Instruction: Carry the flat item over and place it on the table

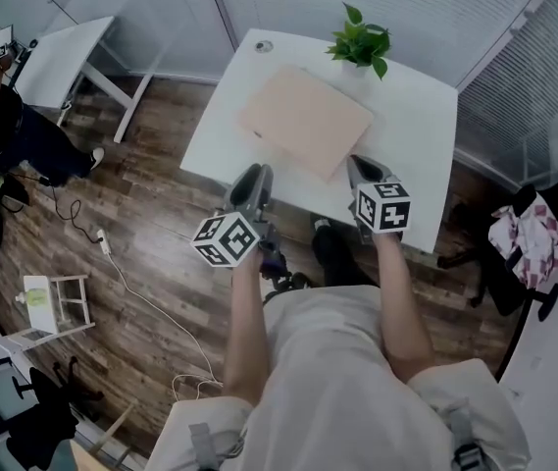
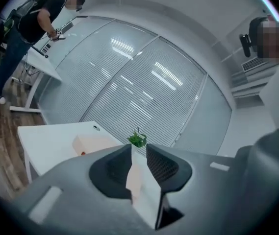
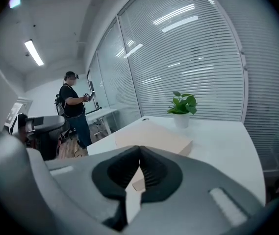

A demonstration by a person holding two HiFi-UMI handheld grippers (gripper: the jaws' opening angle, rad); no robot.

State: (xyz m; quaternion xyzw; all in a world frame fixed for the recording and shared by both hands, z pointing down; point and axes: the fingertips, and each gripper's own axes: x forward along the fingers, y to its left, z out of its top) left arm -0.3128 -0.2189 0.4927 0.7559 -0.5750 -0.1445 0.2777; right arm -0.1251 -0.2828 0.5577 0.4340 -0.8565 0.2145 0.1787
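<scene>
A flat tan box (image 1: 303, 116) lies on the white table (image 1: 416, 116), a little askew. In the head view my left gripper (image 1: 252, 180) hangs at the table's near left edge, just short of the box. Its jaws stand a narrow gap apart with nothing between them; the left gripper view shows the box (image 2: 92, 143) beyond my left gripper (image 2: 138, 151). My right gripper (image 1: 360, 168) is at the box's near right corner. In the right gripper view my right gripper (image 3: 140, 150) has its tips touching, and the box (image 3: 154, 136) lies just past them.
A potted plant (image 1: 360, 42) stands at the table's far edge behind the box. A person (image 1: 4, 126) stands by a second white table (image 1: 63, 57) at the far left. A small white stool (image 1: 58, 307) and a cable lie on the wood floor. A chair with clothes (image 1: 529, 238) is at the right.
</scene>
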